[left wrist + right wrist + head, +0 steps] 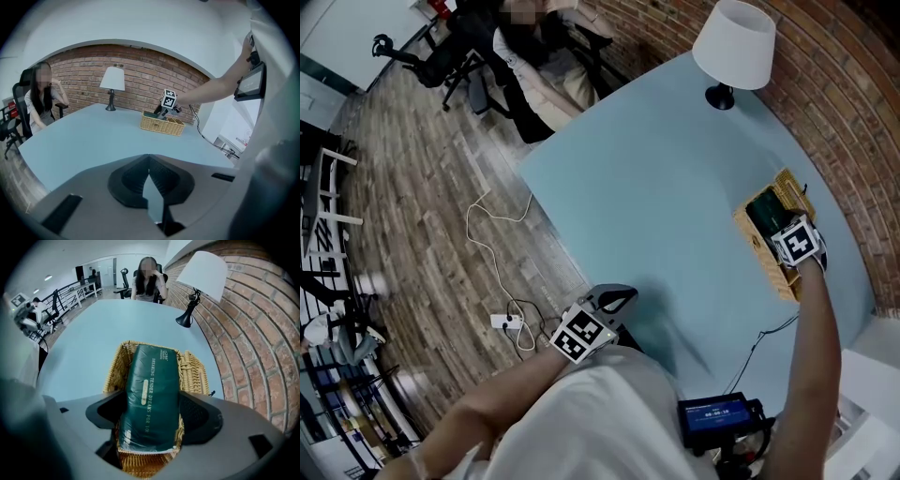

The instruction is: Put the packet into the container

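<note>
I pinch the green packet (152, 394) by its long sides w/ the R gripper (797, 248), low end inside the wicker basket (194, 373) at 3 o'clock so it fits lengthwise, while the L gripper (149, 176), jaws pressed together & empty, sits clear at 6 o'clock.

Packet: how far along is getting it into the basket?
Done: the packet is over at the wicker basket, looking mostly down inside it. In hand: the right gripper grips its sides. Remaining: open the jaws and lift clear. The left gripper is shut, empty, back near the person.
</note>
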The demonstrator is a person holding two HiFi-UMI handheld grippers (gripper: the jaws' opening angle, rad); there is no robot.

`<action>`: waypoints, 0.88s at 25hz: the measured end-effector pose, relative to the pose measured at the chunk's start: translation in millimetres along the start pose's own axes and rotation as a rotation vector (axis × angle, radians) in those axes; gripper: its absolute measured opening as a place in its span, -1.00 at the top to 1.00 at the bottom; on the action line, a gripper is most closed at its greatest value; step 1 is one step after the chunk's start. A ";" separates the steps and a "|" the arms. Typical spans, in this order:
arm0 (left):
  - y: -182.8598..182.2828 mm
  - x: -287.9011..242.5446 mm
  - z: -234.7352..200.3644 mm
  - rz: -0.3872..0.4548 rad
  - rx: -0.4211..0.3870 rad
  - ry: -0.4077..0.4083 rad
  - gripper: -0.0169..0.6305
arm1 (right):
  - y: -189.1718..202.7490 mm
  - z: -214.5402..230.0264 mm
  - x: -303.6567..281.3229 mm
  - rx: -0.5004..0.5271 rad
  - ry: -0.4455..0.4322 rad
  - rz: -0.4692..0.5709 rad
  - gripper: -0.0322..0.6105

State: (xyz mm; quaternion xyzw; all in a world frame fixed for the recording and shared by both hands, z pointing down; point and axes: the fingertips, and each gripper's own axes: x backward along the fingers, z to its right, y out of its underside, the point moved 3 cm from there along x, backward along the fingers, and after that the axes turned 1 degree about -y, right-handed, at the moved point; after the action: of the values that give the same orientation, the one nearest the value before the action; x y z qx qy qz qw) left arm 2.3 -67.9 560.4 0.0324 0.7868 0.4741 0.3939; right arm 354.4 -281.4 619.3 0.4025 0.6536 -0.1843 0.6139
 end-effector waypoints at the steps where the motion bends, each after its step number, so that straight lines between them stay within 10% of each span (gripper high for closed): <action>1: -0.8 1.6 -0.2 0.002 -0.003 -0.003 0.91 | -1.4 -1.0 4.4 0.012 0.012 0.006 -0.20; 12: -11.8 8.5 1.7 0.047 -0.050 0.019 0.91 | -4.3 -6.8 61.9 -0.061 0.128 0.151 -0.16; 19: -26.8 -4.3 3.3 0.081 -0.101 0.091 0.91 | 10.1 -23.0 108.2 -0.145 0.261 0.252 0.79; 22: -34.2 -7.2 1.4 0.095 -0.127 0.128 0.91 | 22.9 -36.1 127.8 -0.256 0.267 0.328 0.87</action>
State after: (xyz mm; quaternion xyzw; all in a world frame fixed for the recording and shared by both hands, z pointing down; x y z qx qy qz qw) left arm 19.2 -88.7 538.0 0.0144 0.7765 0.5421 0.3209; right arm 357.9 -202.6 510.0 0.4429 0.6730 0.0568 0.5896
